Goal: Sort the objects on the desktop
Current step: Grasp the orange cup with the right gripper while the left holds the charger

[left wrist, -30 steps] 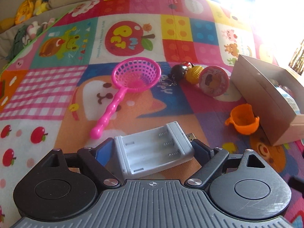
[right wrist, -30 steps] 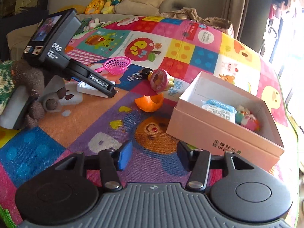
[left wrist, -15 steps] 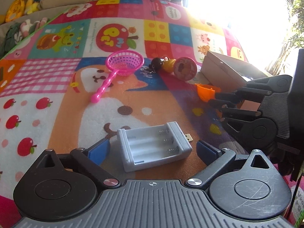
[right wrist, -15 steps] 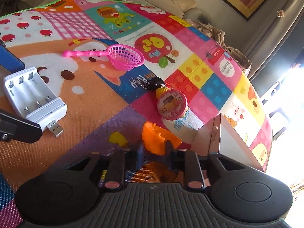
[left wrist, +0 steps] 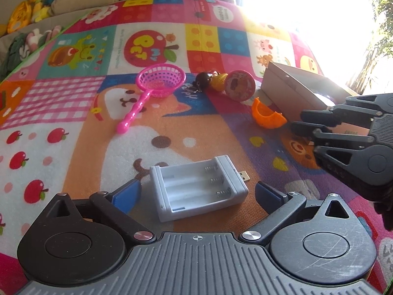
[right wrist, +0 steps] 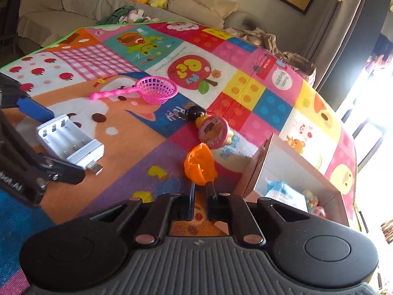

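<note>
On the left of the colourful play mat [left wrist: 73,162] lies the pink toy net [left wrist: 161,83]; it is light, stiff plastic, and its thin handle looks the easiest place to hold. Lower down, the left gripper [left wrist: 196,191] has its jaws spread wide. They have just been opening, and the white battery charger [left wrist: 199,186] lies flat on the mat between them, touched by neither pad. The charger seems a hard, light and rather smooth shell, best pinched across its long sides. Further right, the orange toy cup [right wrist: 199,163] lies on its side near the cardboard box [right wrist: 294,172]. It is probably thin and light. The right gripper [right wrist: 199,198] has its jaws almost together, just closed; the cup's lower edge is at their tips, though I cannot tell surely if they pinch it.
</note>
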A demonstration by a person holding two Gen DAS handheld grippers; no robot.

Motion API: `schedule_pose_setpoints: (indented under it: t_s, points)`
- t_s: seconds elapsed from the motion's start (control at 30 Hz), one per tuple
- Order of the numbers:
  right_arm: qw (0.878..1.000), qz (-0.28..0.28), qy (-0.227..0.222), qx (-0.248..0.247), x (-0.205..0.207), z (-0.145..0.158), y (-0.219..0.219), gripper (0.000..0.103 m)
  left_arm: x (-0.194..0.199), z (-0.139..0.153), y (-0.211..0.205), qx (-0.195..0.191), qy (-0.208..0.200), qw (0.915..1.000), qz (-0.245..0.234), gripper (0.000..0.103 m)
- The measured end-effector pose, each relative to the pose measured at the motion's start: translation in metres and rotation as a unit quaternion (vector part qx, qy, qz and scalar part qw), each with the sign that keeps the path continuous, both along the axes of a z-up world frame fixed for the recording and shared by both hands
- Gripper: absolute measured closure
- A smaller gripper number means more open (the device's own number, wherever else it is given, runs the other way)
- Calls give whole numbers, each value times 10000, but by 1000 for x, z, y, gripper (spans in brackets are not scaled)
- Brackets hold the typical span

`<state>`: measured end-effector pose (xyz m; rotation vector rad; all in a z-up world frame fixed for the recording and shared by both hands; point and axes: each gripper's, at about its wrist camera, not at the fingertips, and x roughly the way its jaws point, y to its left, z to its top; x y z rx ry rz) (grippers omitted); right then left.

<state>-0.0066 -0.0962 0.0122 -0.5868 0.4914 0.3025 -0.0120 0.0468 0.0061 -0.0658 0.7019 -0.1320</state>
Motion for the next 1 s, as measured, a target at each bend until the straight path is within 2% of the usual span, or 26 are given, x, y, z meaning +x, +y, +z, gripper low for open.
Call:
schedule_pose_setpoints:
  t_s: [0.03,0.07,0.1,0.23,0.27,0.3,0.37,0.47,0.6,0.8,0.87,0.93,0.97,1.0]
  points:
    - [10000,6,-15,-49,7,-2,4,83,0,0,0,-12,-3,10000,-1,1]
    - [10000,4,-19,-76,13,-5,9,73,0,0,0,-29,-6,10000,-1,1]
    - [9999,8,-42,-113,17,-7,12,69,0,0,0,-53,-8,10000,-4,1]
    - [9993,53,-63,-362,37,-20,27,69,1,0,2,-135,-12,9999,-14,0]
    - [9990,61,-27,-437,41,-23,30,75,1,0,3,-141,-14,9999,-15,0]
    - [9988,50,5,-492,43,-25,32,87,1,0,3,-141,-14,9999,-15,0]
    - [9990,80,153,-405,43,-23,31,97,1,0,3,-153,-15,9999,-14,0]
    - [9992,178,218,-270,27,-15,22,97,1,0,3,-151,-14,9999,-13,0]
    - [9974,261,678,23,-8,-3,-3,97,1,0,2,-122,1,9999,-3,0]
    - [9962,-128,867,8,-54,-5,-44,97,14,2,-16,136,84,9998,-85,0]
    - [9957,-280,862,186,-61,-5,-57,97,20,0,-25,349,122,9992,-137,0]
    - [9951,-402,794,432,-65,-1,-67,91,24,-1,-35,600,152,9979,-209,0]
    - [9947,-472,740,531,-65,2,-71,81,24,-2,-37,648,154,9974,-258,0]
    - [9942,-555,671,636,-66,4,-75,60,25,-2,-37,663,157,9973,-269,0]
